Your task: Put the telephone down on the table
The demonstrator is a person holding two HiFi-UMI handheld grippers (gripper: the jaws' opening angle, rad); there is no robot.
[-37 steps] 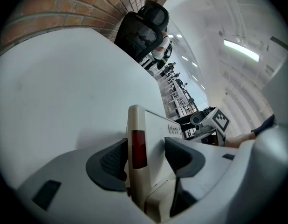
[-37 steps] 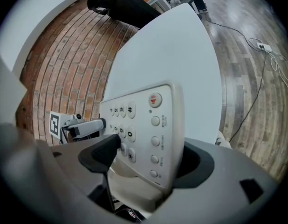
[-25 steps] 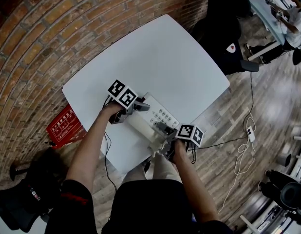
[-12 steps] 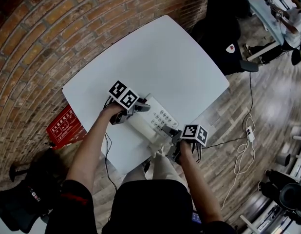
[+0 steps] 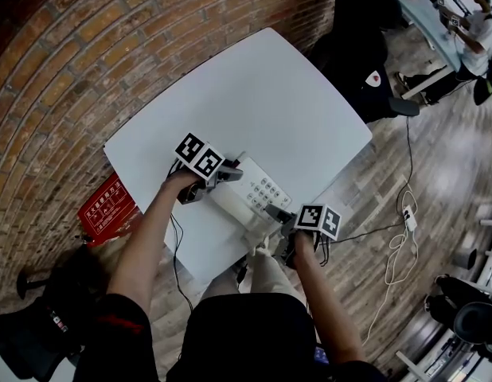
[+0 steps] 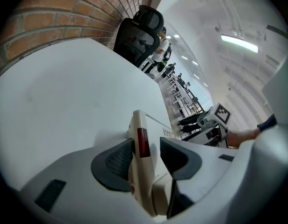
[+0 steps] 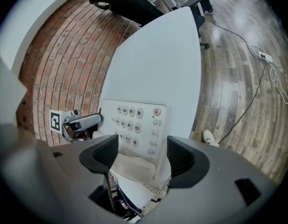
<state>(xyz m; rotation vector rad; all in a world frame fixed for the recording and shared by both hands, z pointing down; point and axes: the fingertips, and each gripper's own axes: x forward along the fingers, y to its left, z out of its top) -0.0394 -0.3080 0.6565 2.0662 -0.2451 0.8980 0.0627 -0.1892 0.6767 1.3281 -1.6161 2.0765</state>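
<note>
A white telephone (image 5: 254, 193) with a grey keypad lies on the white table (image 5: 254, 94) near its front edge. My left gripper (image 5: 234, 171) is at the phone's left end. In the left gripper view the phone's thin edge (image 6: 140, 139), marked with a red strip, stands between the jaws of that gripper (image 6: 146, 157). They are closing: the left pad is at the edge and a gap shows at the right pad. My right gripper (image 5: 274, 213) is open at the phone's near right end. The right gripper view shows the keypad (image 7: 134, 122) just ahead of this gripper (image 7: 141, 155).
The table's front edge runs right under the phone. On the floor are a red sign (image 5: 103, 207) at the left, a cable with a power strip (image 5: 407, 217) at the right and a black bag (image 5: 39, 325). A black office chair (image 5: 365, 62) stands beyond the table's right corner.
My right gripper has drawn back a little to the right, off the phone's near end. The left gripper and the phone have stayed about where they were.
</note>
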